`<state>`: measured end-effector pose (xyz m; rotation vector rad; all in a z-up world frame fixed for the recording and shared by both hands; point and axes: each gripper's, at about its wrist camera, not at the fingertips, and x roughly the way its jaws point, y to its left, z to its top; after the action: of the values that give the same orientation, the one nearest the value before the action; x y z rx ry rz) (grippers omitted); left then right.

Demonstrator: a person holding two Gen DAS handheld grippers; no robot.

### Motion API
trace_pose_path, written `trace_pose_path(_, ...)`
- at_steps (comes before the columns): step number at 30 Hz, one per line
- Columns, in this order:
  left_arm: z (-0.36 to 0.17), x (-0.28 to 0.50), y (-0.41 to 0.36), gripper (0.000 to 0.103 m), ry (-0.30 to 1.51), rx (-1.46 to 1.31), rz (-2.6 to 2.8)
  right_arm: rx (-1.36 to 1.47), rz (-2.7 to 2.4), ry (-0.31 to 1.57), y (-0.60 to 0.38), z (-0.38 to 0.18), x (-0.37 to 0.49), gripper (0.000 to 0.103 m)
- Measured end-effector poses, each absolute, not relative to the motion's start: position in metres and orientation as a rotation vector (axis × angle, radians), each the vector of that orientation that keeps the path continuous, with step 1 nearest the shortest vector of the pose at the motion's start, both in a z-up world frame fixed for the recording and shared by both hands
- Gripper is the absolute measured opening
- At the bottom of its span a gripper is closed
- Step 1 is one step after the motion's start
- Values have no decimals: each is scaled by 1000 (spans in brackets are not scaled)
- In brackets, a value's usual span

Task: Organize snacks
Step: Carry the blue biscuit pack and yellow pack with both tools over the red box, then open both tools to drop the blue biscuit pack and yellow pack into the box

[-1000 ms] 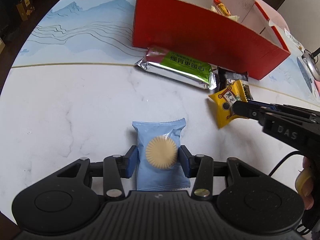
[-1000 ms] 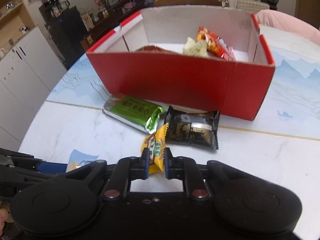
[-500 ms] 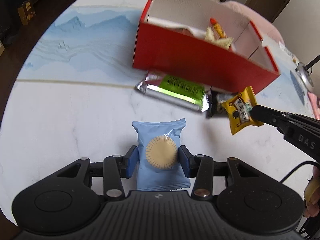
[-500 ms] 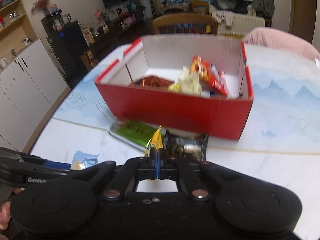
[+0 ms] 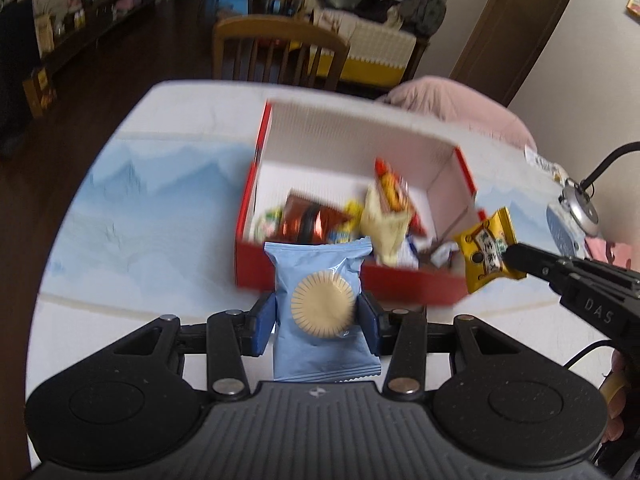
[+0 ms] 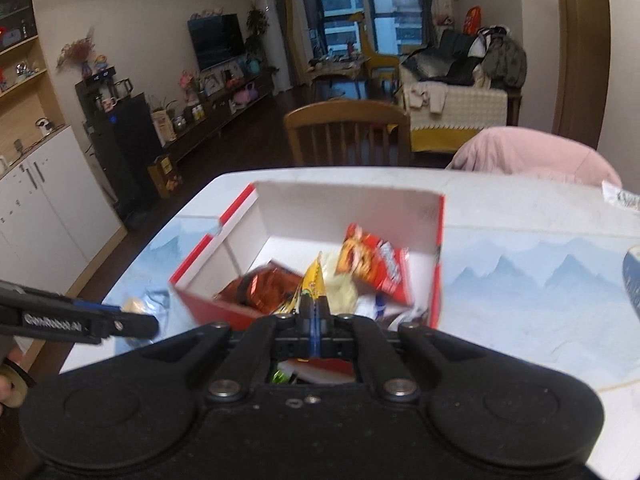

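Observation:
My left gripper (image 5: 317, 320) is shut on a light blue cookie packet (image 5: 322, 308), held up in front of the red box (image 5: 304, 276). In the left wrist view my right gripper (image 5: 506, 258) comes in from the right, shut on a yellow snack packet (image 5: 486, 250) above the box's right front corner. The right wrist view shows that yellow packet (image 6: 314, 284) edge-on between the closed fingers of my right gripper (image 6: 315, 312), over the red box (image 6: 208, 304). The left gripper (image 6: 148, 326) with the blue packet (image 6: 154, 300) appears at the left. Several snack packets lie inside the box.
The box stands on a white marble table with a blue mountain pattern (image 5: 168, 208). A wooden chair (image 5: 280, 54) stands behind the table and a pink cushion (image 6: 532, 156) at the back right. A small metal object with a cable (image 5: 578, 210) lies at the right edge.
Both grippers have risen with their packets and tilted up, so the box's inside and the room now show. The green and black packets on the table have dropped out of sight.

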<state>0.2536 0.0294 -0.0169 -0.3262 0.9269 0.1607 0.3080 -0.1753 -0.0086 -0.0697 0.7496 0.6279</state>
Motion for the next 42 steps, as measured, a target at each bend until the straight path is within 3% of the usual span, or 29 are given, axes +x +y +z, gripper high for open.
trace_pose_path(18, -20, 352, 27, 44, 942, -178, 164, -96, 543, 837, -161, -38, 382, 0)
trace_pose_path(42, -85, 415, 20, 44, 1150, -128, 154, -192, 594, 1017, -143, -83, 414, 0)
